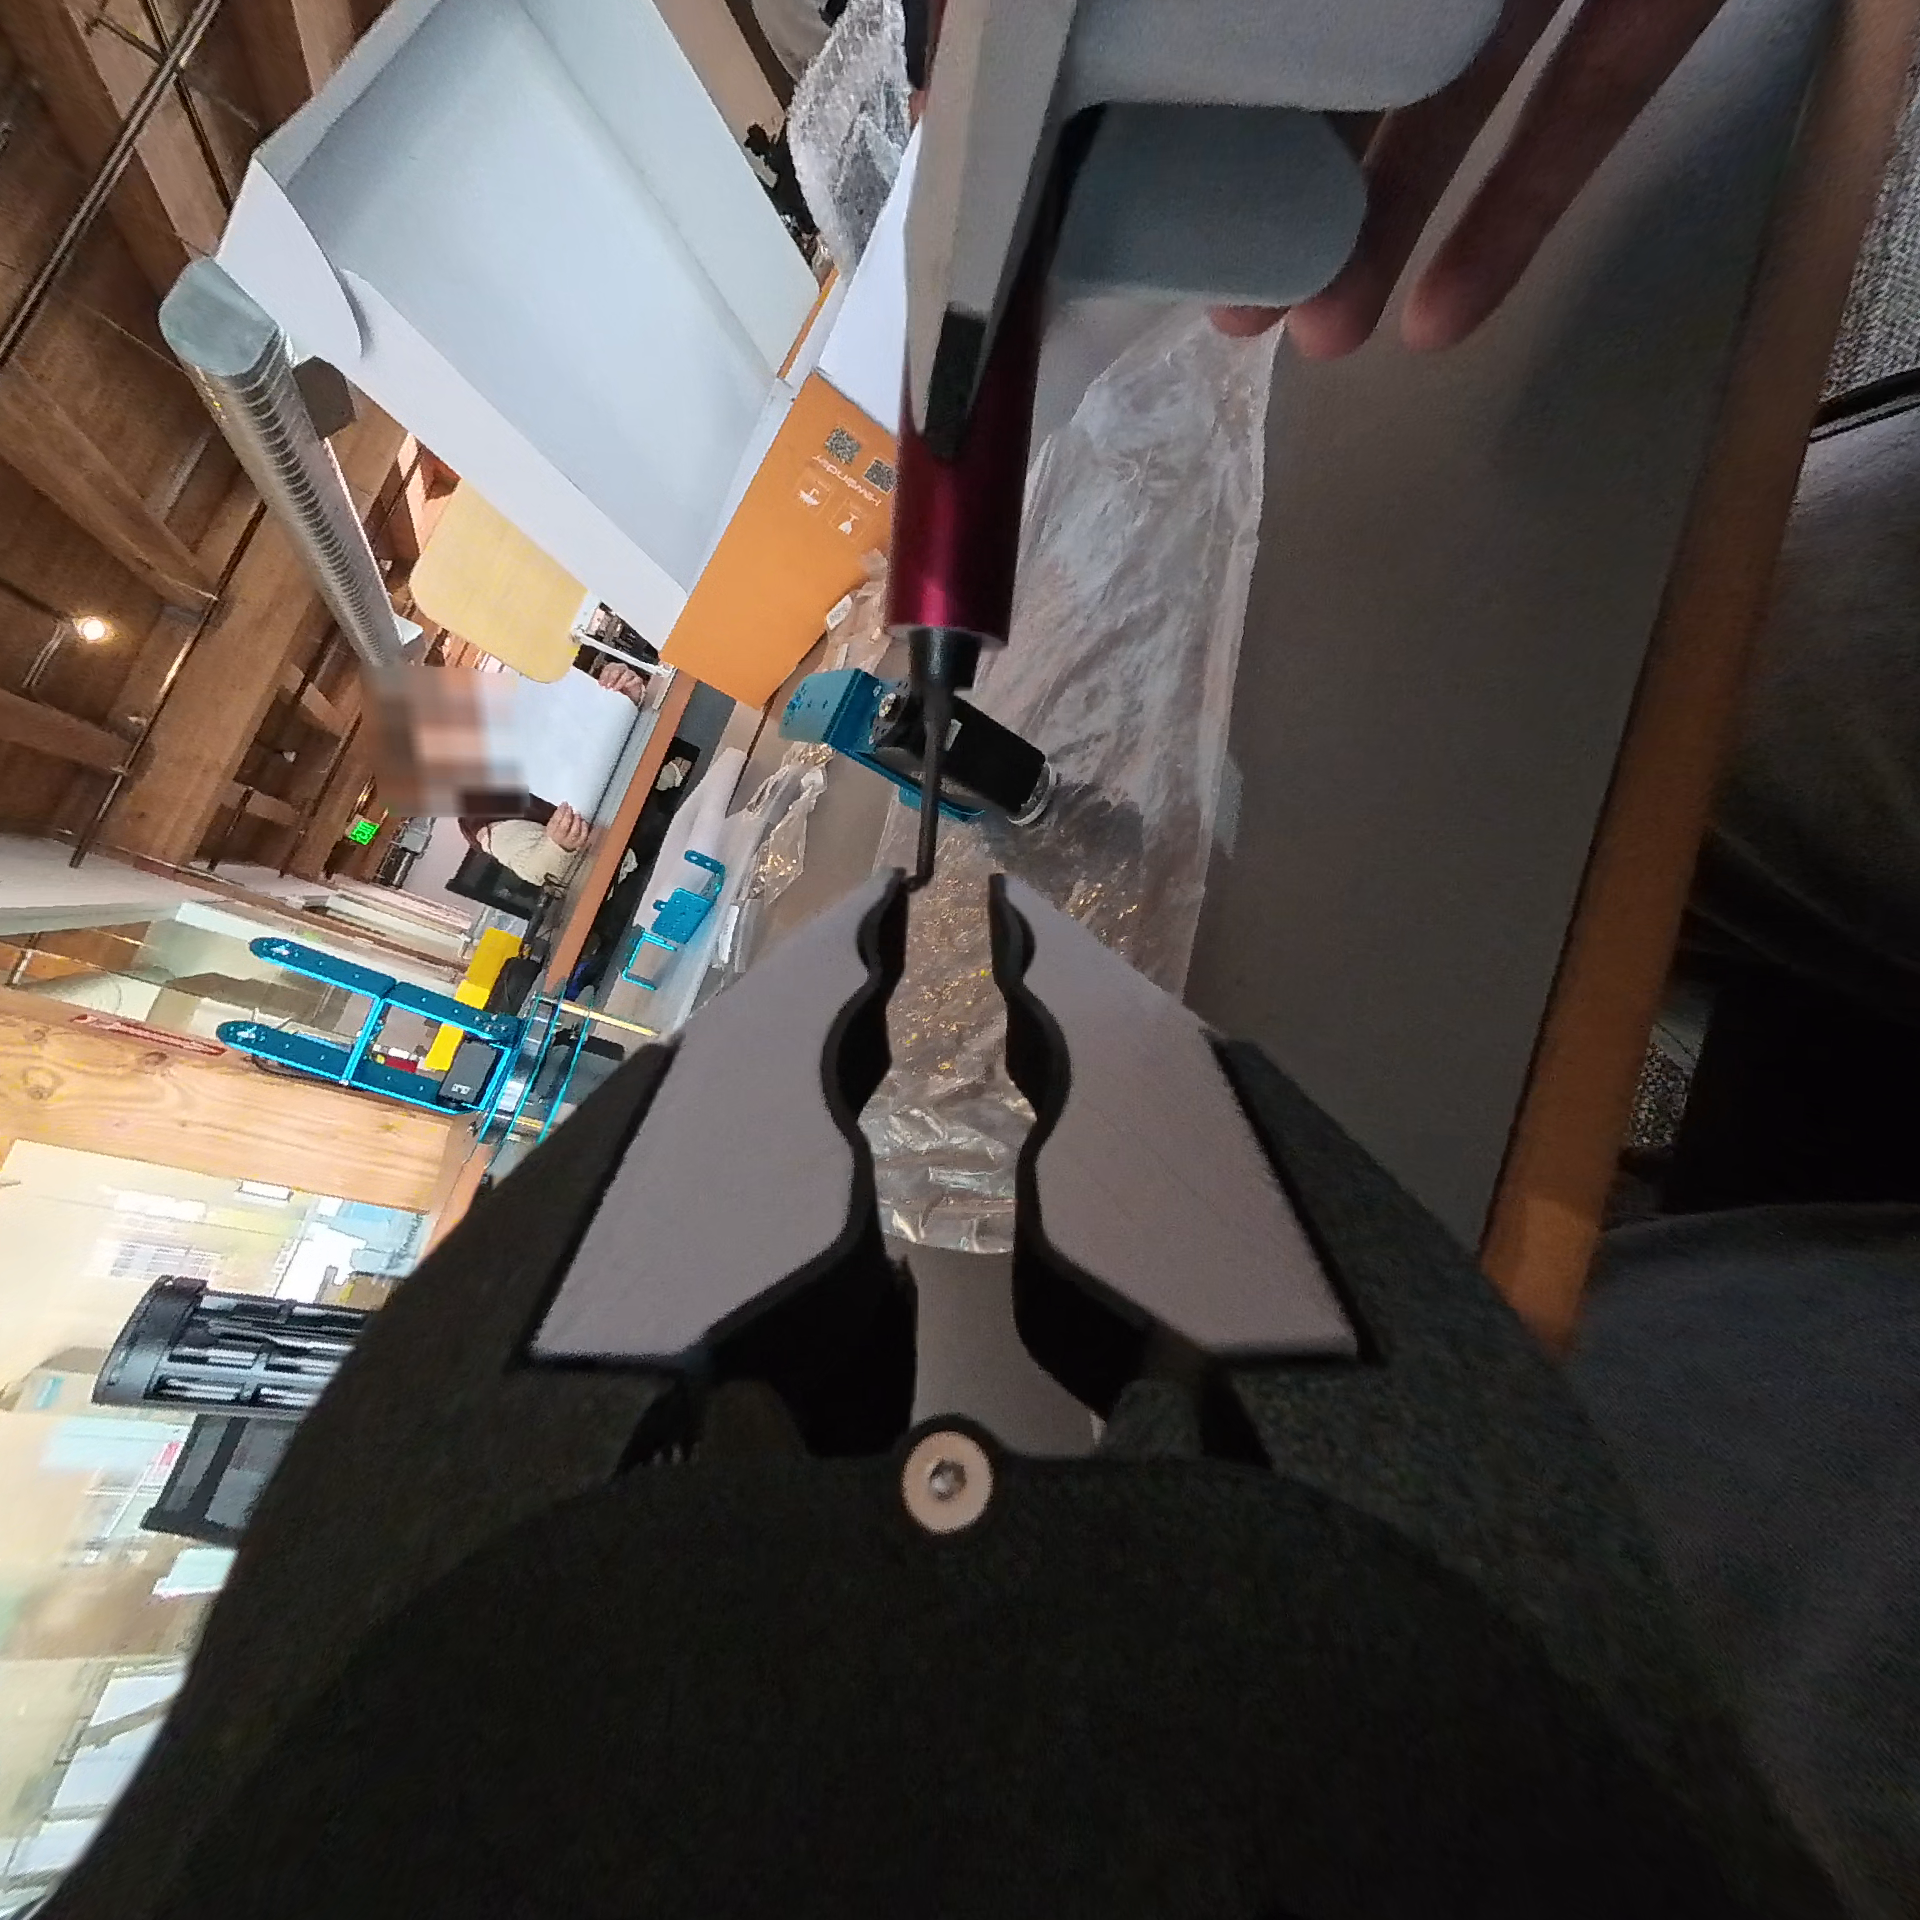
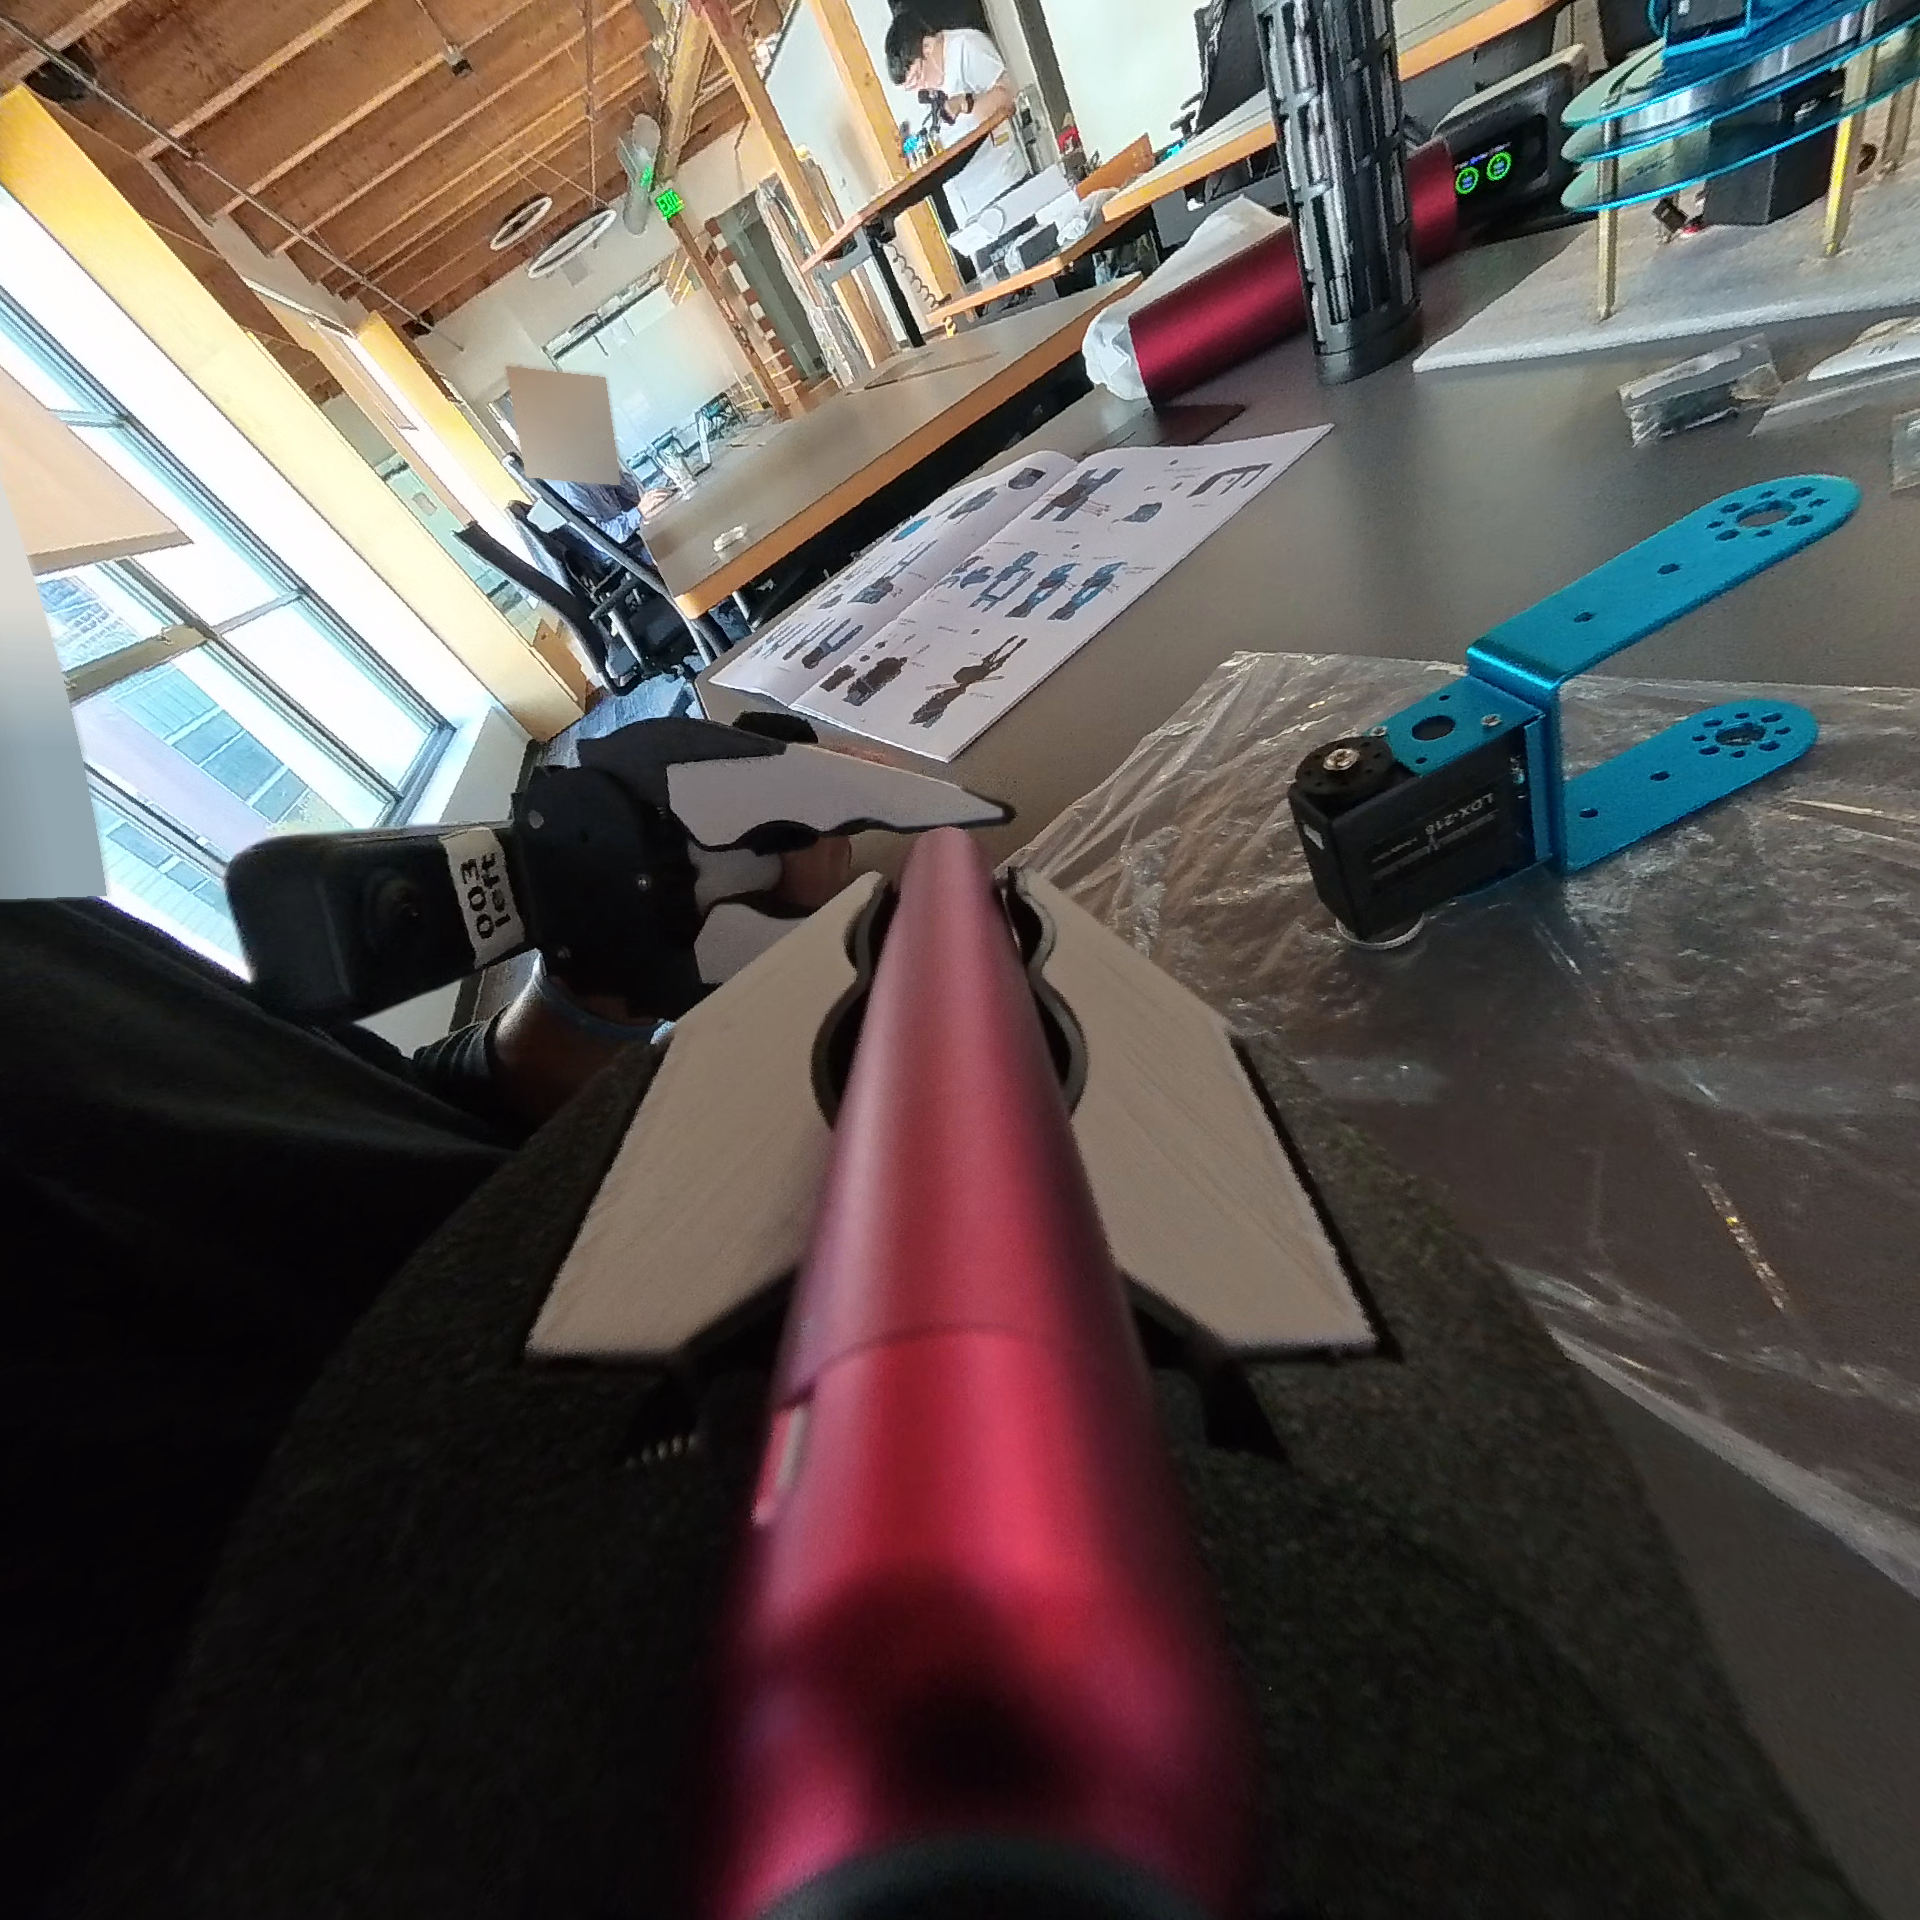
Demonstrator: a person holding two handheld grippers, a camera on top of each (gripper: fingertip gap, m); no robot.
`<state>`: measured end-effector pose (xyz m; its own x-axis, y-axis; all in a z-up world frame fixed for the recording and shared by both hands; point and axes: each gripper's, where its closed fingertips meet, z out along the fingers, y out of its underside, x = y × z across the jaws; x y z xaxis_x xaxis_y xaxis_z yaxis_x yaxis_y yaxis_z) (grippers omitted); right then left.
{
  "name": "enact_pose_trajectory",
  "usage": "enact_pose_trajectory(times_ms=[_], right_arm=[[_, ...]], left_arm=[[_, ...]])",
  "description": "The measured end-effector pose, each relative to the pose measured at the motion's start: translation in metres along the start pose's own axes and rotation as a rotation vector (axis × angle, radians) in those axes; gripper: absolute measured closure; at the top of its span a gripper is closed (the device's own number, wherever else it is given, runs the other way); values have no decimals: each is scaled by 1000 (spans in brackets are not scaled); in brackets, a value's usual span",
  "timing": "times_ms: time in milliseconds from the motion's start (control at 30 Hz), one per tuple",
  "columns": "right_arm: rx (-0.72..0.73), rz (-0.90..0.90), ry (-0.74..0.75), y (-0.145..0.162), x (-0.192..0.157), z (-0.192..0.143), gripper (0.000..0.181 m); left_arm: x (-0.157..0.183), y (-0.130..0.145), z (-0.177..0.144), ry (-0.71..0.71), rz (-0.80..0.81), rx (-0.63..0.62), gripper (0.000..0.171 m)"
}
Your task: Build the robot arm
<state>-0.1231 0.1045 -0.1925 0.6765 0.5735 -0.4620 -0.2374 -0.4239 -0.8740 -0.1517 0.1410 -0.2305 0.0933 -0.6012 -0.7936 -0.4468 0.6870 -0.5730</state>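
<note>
Screwdriver: we see the red screwdriver (image 2: 966, 1195) pinched along its barrel by the right gripper (image 2: 951, 883); its thin bit (image 1: 928, 790) points at the left gripper (image 1: 945, 883)
Left fingers: spread slightly, holding nothing; the bit tip sits just at one fingertip
Servo: the black servo with its blue bracket (image 2: 1429, 821) rests on the plastic sheet (image 2: 1558, 1018), just beyond the screwdriver
Handling: we judge the barrel rigid, smooth metal, likely slippery; mid-barrel is the hold; the bit looks slender
</note>
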Motion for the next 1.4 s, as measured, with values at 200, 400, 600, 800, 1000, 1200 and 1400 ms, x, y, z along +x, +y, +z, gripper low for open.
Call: enact_pose_trajectory(times_ms=[200,400,600,800,1000,1200,1400], right_arm=[[4,9,6,-1,3,-2,158],[5,6,3,-2,2,-3,158],[12,7,0,-3,1,-3,158],[6,4,1,-1,2,-2,158],[-3,-37,19,1,3,-2,158],[-32,-167,31,-3,-1,0,158],[-73,-161,5,-16,-1,-3,159]], left_arm=[[-6,-1,-2,-14,-30,10,171],[-5,1,-1,-15,-41,-4,171],[-4,-1,-1,-6,-44,0,171],[-3,-1,-1,1,-48,-2,171],[0,0,-1,15,-40,-17,171],[-3,0,-1,26,-8,-33,171],[-9,-7,2,33,-13,-12,168]])
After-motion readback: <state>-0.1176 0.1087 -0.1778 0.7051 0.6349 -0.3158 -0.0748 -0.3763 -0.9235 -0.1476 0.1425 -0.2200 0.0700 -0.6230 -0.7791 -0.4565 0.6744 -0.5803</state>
